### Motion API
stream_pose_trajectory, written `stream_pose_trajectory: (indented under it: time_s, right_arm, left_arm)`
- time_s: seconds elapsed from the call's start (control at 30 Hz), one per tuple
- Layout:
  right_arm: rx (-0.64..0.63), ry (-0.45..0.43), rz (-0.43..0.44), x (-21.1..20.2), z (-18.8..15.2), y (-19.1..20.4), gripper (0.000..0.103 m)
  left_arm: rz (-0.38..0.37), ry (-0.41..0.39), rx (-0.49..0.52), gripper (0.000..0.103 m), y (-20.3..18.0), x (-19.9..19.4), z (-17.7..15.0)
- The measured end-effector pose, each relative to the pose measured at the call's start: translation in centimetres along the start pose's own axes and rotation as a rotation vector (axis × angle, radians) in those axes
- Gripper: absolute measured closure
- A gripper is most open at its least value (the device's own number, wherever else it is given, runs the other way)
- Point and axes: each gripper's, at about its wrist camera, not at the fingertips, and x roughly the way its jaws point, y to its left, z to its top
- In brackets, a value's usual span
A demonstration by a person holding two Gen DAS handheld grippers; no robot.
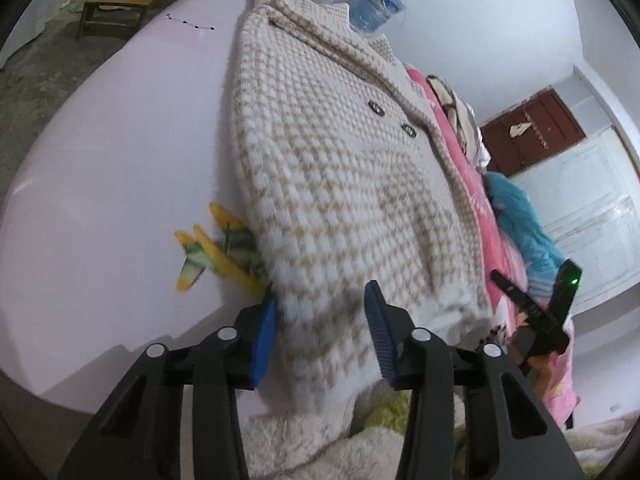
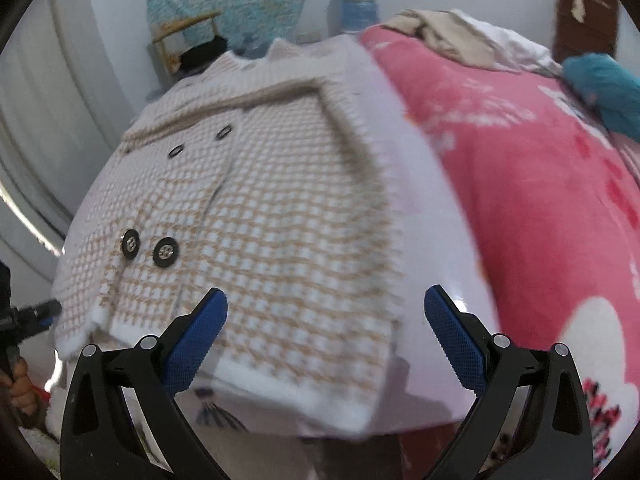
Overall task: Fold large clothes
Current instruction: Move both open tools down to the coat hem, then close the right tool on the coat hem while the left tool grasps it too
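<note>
A cream and tan checked knit cardigan (image 1: 340, 168) with dark buttons lies flat on a pale pink sheet (image 1: 120, 140). Its near hem hangs over the bed's edge. My left gripper (image 1: 322, 320) stands partly open at that hem, with the hanging knit between its blue pads (image 1: 264, 328); no firm pinch shows. In the right wrist view the cardigan (image 2: 260, 200) spreads out ahead, buttons (image 2: 148, 248) at the left. My right gripper (image 2: 326, 312) is wide open above the near hem, with nothing held. The right gripper's body (image 1: 540, 300) shows at the left view's right side.
A pink patterned blanket (image 2: 540, 200) lies along the cardigan's right side, with a teal cloth (image 2: 604, 80) and beige clothes (image 2: 440, 32) piled on it. A blue water bottle (image 2: 356, 4) stands behind the bed. A wooden stool (image 1: 112, 8) is on the floor. A hand (image 2: 20, 380) shows at the left edge.
</note>
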Motion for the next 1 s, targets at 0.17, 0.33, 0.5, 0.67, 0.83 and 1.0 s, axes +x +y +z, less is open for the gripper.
stream_pose_trajectory:
  time_s: [0.17,0.33,0.5,0.67,0.83,1.0]
  right_arm:
    - [0.102,0.057,0.016,1.1,-0.5,-2.8,0.03]
    - [0.158,0.083,0.086,2.5,-0.7,-3.6,0.048]
    - [0.214,0.115,0.146,3.3,-1.2,-3.7,0.063]
    - [0.235,0.115,0.165,2.7,-2.4,-2.8,0.063]
    - [0.257,0.111,0.197,3.0,-3.2,-2.7,0.086]
    - [0.248,0.055,0.198,1.1,-3.4,-2.6,0.095]
  left_arm:
    - [0.061,0.01,0.044,0.071,-0.5,0.3,-0.6]
    - [0.087,0.013,0.065,0.071,-0.6,0.4,-0.6]
    - [0.104,0.01,0.075,0.071,-0.9,0.4,-0.6]
    - [0.141,0.001,0.101,0.071,-1.5,0.7,-0.9]
    - [0.218,-0.014,0.151,0.074,-2.6,1.1,-1.0]
    - [0.341,-0.064,0.253,0.094,-4.5,0.9,-1.6]
